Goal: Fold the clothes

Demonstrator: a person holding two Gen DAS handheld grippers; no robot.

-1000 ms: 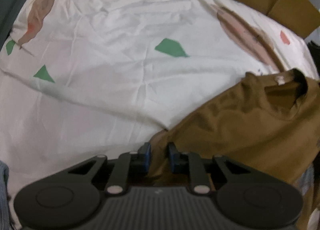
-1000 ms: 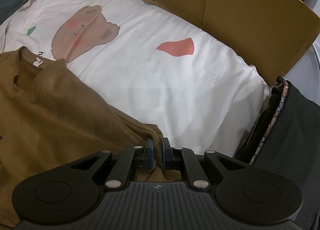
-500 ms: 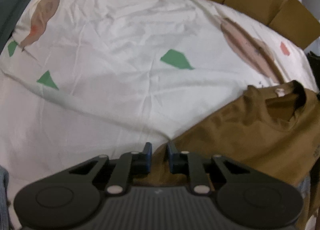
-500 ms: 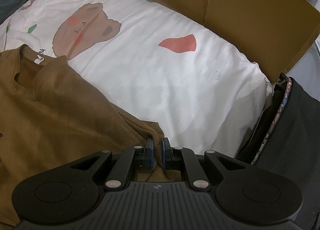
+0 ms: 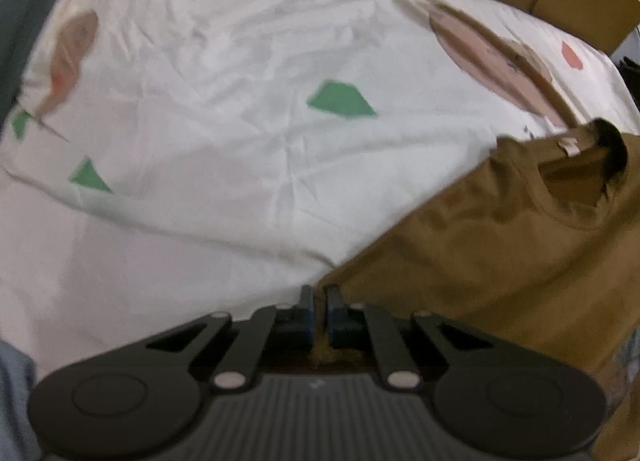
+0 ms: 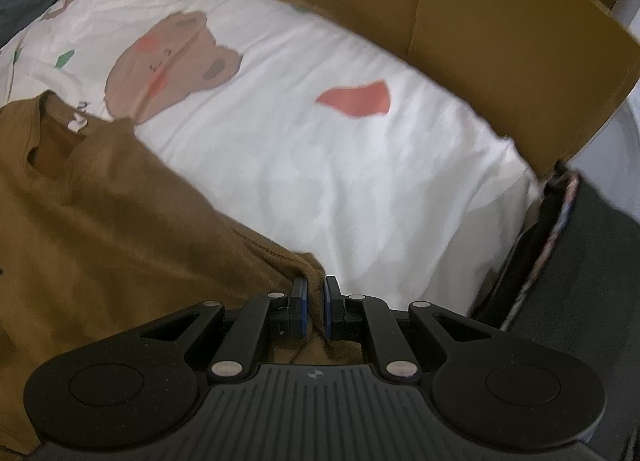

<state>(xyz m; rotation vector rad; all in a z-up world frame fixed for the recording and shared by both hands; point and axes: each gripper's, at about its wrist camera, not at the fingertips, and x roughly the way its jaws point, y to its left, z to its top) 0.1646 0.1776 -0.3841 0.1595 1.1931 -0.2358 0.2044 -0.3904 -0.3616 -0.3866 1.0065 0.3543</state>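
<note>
Brown shirt (image 6: 112,221) is lying lower left of the right view, on the white printed sheet (image 6: 320,165). Right gripper (image 6: 314,293) is pinching its edge, jaws nearly closed; left gripper (image 5: 319,297) is likewise clamping shirt fabric. Cardboard (image 6: 500,41) is sitting upper right.

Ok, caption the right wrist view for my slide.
Right gripper pinches brown shirt edge on bear-print sheet.

Shirt (image 6: 112,229) on bedsheet (image 6: 320,165), cardboard (image 6: 500,45) behind, dark cloth pile (image 6: 580,245) right
</note>
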